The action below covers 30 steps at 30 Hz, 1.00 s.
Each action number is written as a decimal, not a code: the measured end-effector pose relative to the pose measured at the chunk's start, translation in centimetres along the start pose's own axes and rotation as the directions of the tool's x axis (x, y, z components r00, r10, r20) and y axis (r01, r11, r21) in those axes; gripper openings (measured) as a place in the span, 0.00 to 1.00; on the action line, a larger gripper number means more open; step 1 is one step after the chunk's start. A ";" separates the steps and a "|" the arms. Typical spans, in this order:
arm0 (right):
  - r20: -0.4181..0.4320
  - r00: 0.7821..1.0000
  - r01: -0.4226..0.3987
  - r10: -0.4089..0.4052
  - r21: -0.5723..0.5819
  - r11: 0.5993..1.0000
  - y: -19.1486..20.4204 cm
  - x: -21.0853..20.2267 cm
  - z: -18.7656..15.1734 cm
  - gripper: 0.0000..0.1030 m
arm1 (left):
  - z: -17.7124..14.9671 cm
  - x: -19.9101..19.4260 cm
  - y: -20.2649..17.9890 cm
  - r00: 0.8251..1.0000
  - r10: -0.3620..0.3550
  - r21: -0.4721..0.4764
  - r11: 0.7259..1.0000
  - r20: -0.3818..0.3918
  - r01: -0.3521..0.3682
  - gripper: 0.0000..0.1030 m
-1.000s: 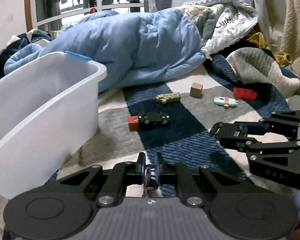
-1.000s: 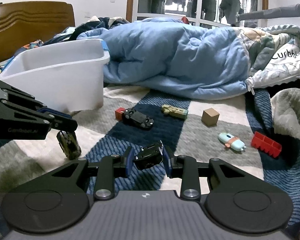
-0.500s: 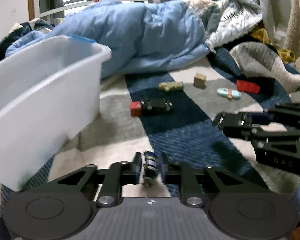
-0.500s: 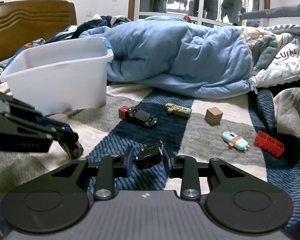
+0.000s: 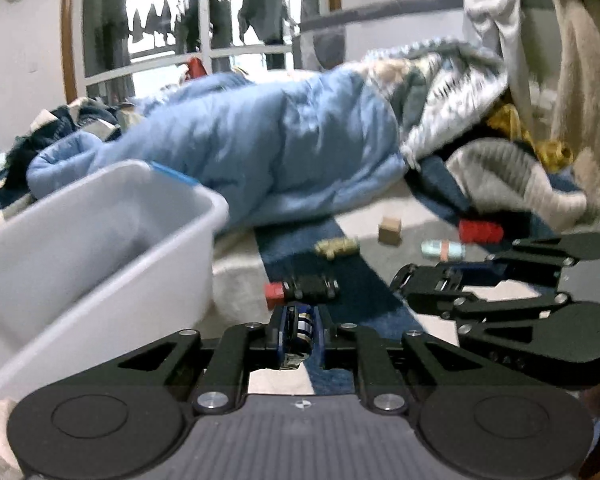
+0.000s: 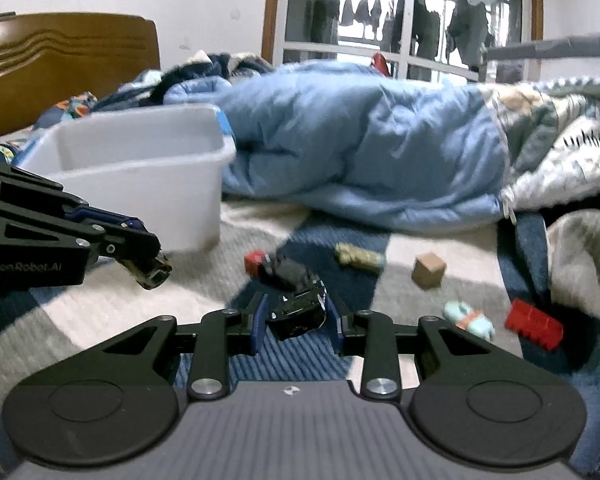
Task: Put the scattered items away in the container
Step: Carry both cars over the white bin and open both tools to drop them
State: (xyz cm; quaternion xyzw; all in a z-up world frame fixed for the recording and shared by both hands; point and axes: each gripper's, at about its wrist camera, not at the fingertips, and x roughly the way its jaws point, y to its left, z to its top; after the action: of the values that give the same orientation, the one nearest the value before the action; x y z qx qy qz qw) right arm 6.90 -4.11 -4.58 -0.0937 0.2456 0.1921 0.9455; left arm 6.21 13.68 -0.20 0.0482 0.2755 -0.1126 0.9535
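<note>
— Where are the left tongs (image 5: 300, 334)?

— Lifted above the bed's checked blanket (image 5: 236, 276), just right of the white plastic container (image 5: 100, 248); they are clamped on a small dark toy car (image 5: 299, 336) that stands on end between the blue pads; the right wrist view shows that same car (image 6: 150, 274) poking out of the tips, clear of the blanket.

— And the right tongs (image 6: 296, 314)?

— Clamped too, on a black toy car (image 6: 298, 312) held tilted between the pads; both tools hang side by side over the blue stripe of the blanket, the right one near the left in the left wrist view.

— What lies loose on the bed?

— A black car (image 6: 286, 270) touching a small red block (image 6: 254, 262) just ahead of the right tongs; beyond it an olive toy vehicle (image 6: 358, 258); to its right a wooden cube (image 6: 428, 270); nearer and further right a pale teal toy (image 6: 466, 320) with an orange band, and a red toothed brick (image 6: 534, 324) beside the dark fold of a grey blanket (image 6: 584, 256).

— The container?

— It sits on the bed at the left, open side up, with its far corner against the rumpled blue duvet (image 6: 360, 148); I can see nothing inside it from these angles, though the floor of it is hidden; a wooden headboard (image 6: 60, 60) rises behind it, and clothes hang at the window (image 6: 404, 12).
</note>
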 end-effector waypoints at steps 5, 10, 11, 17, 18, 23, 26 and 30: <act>0.060 0.998 -0.025 0.027 -0.029 0.999 1.3 0.0 3.1 0.34 | 1.8 -1.6 1.6 0.998 0.043 -0.032 0.999 0.048 -0.041 0.16; 0.117 0.991 -0.064 0.071 -0.059 0.996 3.5 0.5 6.2 0.34 | 3.1 -3.0 4.2 0.990 0.115 -0.080 0.991 0.087 -0.108 0.16; 0.128 0.989 -0.072 0.079 -0.063 0.995 3.9 0.6 6.8 0.34 | 3.4 -3.3 5.0 0.987 0.133 -0.094 0.988 0.094 -0.124 0.16; 0.200 0.971 -0.112 0.132 -0.109 0.988 6.9 1.7 10.2 0.34 | 4.5 -4.0 9.4 0.967 0.225 -0.176 0.963 0.122 -0.202 0.16; 0.209 0.968 -0.116 0.139 -0.120 0.986 7.5 2.1 10.8 0.34 | 4.6 -3.9 10.1 0.963 0.240 -0.189 0.958 0.122 -0.214 0.16; 0.218 0.960 -0.145 0.176 -0.152 0.978 9.7 4.4 12.7 0.34 | 4.3 -2.7 13.5 0.949 0.299 -0.239 0.933 0.102 -0.268 0.16; 0.202 0.959 -0.166 0.198 -0.163 0.973 10.9 6.1 13.1 0.34 | 3.5 -1.6 15.2 0.945 0.319 -0.265 0.919 0.066 -0.292 0.16; 0.167 0.962 -0.190 0.219 -0.169 0.967 12.2 8.4 13.2 0.34 | 2.3 -0.1 16.8 0.946 0.325 -0.291 0.906 0.016 -0.307 0.16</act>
State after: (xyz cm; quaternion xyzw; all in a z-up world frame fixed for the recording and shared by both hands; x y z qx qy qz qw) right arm 14.35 13.24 1.56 -0.1212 0.1503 0.3149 0.9293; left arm 11.37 29.61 2.33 -0.0491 0.2465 0.0825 0.9644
